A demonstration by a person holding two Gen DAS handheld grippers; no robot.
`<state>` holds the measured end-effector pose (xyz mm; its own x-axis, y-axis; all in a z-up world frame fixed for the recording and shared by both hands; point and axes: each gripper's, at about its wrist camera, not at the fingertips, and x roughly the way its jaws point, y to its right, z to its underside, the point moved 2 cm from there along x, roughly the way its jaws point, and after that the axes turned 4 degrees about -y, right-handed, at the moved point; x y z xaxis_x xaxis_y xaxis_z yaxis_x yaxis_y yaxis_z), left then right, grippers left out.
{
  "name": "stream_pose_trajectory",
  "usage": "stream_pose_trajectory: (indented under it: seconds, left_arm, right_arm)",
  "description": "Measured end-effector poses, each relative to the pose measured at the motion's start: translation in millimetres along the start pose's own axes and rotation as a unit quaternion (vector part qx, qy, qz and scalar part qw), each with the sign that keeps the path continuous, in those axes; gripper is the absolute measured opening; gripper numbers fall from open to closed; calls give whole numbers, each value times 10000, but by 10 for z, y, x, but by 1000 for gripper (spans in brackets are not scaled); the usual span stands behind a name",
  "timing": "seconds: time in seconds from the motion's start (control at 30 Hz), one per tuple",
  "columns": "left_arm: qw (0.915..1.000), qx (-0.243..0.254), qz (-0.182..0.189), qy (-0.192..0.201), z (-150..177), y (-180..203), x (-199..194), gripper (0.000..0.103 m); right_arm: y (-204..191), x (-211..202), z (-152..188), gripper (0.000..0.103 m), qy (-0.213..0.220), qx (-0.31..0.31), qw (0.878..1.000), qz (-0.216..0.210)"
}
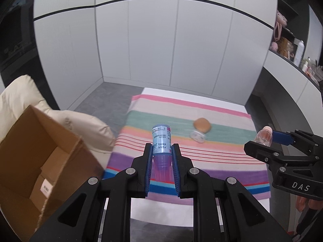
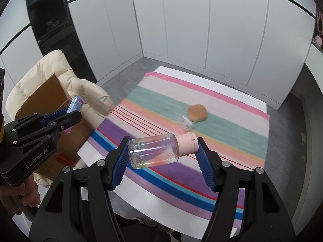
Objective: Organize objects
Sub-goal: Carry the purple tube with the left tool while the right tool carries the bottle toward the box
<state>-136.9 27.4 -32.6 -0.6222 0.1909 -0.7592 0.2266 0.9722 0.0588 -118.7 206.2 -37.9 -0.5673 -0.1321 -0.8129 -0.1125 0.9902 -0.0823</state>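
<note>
Striped cloth [image 1: 222,119] on white table. Open cardboard box [image 1: 42,161] at left, against a cream cushion [image 1: 84,125]. Right gripper [image 2: 161,151]: clamped endwise on clear bottle [image 2: 153,150], pink cap, above cloth. Left gripper [image 1: 161,157]: closed on blue-labelled bottle [image 1: 161,139] by purple cap, beside box. Bun [image 1: 201,125] and small clear container [image 1: 197,136] touching on cloth.

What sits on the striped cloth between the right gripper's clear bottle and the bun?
A small clear plastic container lies there, just in front of the bun, past the clear bottle in the right gripper. The right wrist view shows it best.
</note>
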Motion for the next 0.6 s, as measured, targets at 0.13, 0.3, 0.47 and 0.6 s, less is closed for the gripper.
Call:
stream_pose_trajectory:
  seconds: [0.13,0.3,0.47,0.6]
  left_arm:
    - [9998,-168,-117,18,56,-219,-60,19]
    - [9992,-314,-250,78,104,-451,-152,19]
    - [9982,-467,-372,108,159,-664,-223,19]
    - [9970,-602,-477,129,201,-834,-288,19]
  right_arm:
    - [-205,55,-55,66,15,-137,9999,-87]
    - [-477,108,-117,66,39,-312,9993,-196]
    - [-731,162,-158,66,41,-478,9984,-295]
    - [-907,186,-178,66,47,-591,9975,-372]
